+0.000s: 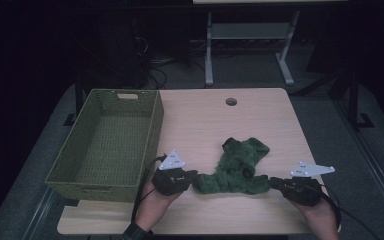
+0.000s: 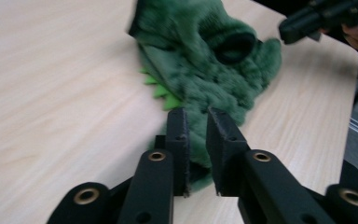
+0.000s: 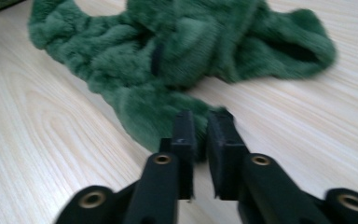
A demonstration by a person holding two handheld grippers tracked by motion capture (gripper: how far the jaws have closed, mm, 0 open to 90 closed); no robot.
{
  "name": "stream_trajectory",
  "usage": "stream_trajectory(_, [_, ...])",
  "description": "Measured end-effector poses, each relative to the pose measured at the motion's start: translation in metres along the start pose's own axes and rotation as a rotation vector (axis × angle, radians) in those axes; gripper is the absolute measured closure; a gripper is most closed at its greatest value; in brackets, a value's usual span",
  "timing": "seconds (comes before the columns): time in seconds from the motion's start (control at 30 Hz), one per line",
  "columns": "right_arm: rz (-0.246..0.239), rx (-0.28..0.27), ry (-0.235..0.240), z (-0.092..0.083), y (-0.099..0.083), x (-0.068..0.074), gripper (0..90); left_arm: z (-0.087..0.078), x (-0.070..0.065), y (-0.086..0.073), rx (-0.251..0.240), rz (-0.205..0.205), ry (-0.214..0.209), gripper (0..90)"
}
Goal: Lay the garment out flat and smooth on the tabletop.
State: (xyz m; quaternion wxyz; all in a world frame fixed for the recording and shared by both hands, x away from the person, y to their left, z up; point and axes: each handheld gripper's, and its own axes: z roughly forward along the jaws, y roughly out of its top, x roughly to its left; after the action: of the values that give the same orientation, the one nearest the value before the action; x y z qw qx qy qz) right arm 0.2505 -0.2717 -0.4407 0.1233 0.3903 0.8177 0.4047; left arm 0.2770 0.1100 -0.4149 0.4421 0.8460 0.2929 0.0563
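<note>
A fuzzy green garment (image 1: 237, 167) lies crumpled on the pale wooden table (image 1: 205, 120), near its front edge. Small light-green spikes (image 2: 161, 88) line one seam. My left gripper (image 1: 194, 177) is shut on the garment's left end, and in the left gripper view the fabric (image 2: 200, 56) sits pinched between its jaws (image 2: 198, 119). At the other end my right gripper (image 1: 272, 181) is shut on the cloth. In the right gripper view its jaws (image 3: 204, 122) nip the near edge of the garment (image 3: 168, 51). The right gripper (image 2: 307, 18) also appears far off in the left gripper view.
A green woven basket (image 1: 152, 130) stands on the table's left side, just behind my left hand. A round cable hole (image 1: 231, 101) sits near the far edge. Beyond the table are a white table frame (image 1: 209, 50) and dark floor.
</note>
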Motion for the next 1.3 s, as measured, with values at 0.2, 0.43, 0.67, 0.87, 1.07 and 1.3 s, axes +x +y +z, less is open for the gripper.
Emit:
stream_trajectory(0.2, [-0.02,0.084,0.026,0.028,0.005,0.001,88.9,0.04,0.006,-0.011,0.12,0.007,-0.014,84.3])
stream_trajectory(0.43, [0.001,0.151,0.044,0.033,-0.007,0.004,89.7,0.041,0.01,-0.023,0.17,-0.01,-0.034,86.4])
stream_trajectory(0.67, [-0.016,0.167,0.043,0.023,-0.016,0.017,89.7,0.032,-0.001,-0.034,0.188,-0.012,-0.052,86.7])
stream_trajectory(0.87, [-0.018,0.121,0.052,0.013,-0.017,0.021,80.0,0.02,-0.011,-0.024,0.157,0.018,-0.04,73.1])
stream_trajectory(1.07, [0.014,0.062,0.052,0.01,-0.002,0.021,67.0,0.018,-0.005,0.002,0.108,0.039,-0.032,66.7])
stream_trajectory(1.3, [0.015,0.069,0.058,0.026,0.011,0.022,61.6,0.04,0.022,0.035,0.064,0.051,-0.029,60.2])
